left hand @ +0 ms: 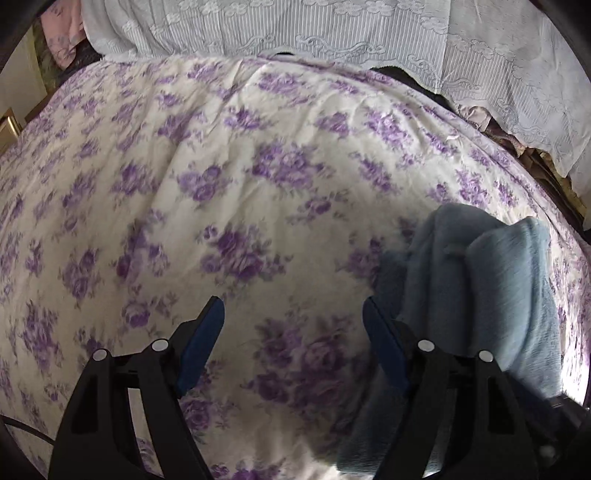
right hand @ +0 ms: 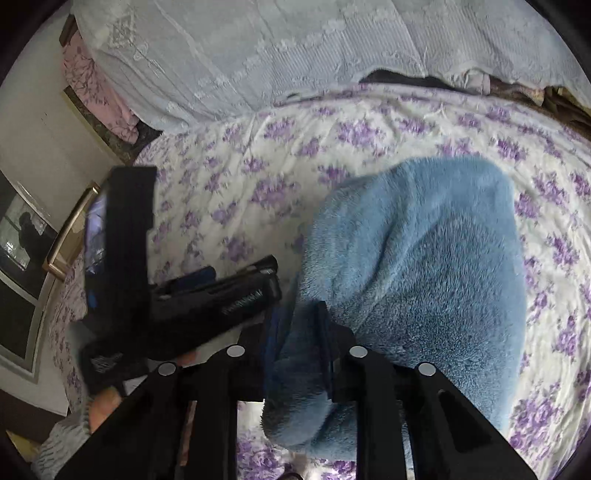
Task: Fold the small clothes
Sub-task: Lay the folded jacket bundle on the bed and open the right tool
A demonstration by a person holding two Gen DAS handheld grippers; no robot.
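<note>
A light blue fleece garment lies bunched on a bed under a cream bedspread with purple flowers. My right gripper is shut on a fold of that garment at its near edge, with fleece bulging between and below the blue pads. In the left wrist view my left gripper stands open over bare bedspread with nothing between its fingers. The blue garment lies just beyond its right finger. The right wrist view shows the left gripper close beside the garment's left edge.
A white lace cover runs across the back of the bed, with a pink pillow at its left end. A wall and a gold bar handle lie past the bed's left edge. A person's hand holds the left gripper.
</note>
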